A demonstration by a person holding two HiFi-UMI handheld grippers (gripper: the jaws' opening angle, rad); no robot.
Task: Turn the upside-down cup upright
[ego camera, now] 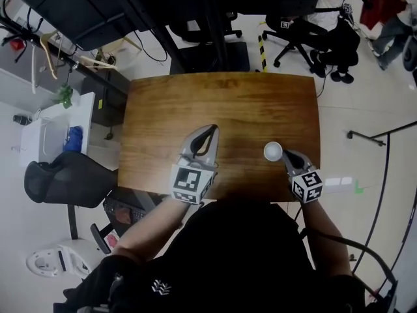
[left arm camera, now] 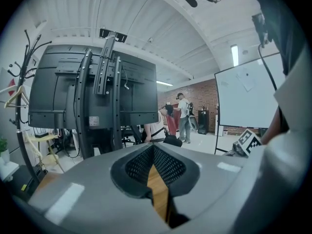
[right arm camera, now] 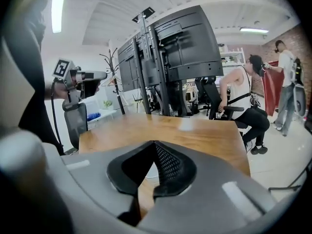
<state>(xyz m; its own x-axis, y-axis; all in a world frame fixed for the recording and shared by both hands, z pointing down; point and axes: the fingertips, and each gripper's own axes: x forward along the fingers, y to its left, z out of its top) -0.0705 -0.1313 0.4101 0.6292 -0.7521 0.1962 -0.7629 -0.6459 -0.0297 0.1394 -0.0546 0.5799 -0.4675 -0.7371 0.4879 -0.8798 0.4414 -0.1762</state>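
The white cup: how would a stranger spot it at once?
Look at the brown wooden table in the middle of the head view. Toward its near right side, at the tip of the right gripper, sits the white cup: small, round, the only loose object on the wood.

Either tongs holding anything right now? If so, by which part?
Nothing is held. The left tongs and right tongs are both shut and empty; the white cup sits on the table beside the right tongs' tip, not pinched.

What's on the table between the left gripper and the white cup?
Nothing. In the head view, only bare wooden table lies between the left gripper and the white cup.
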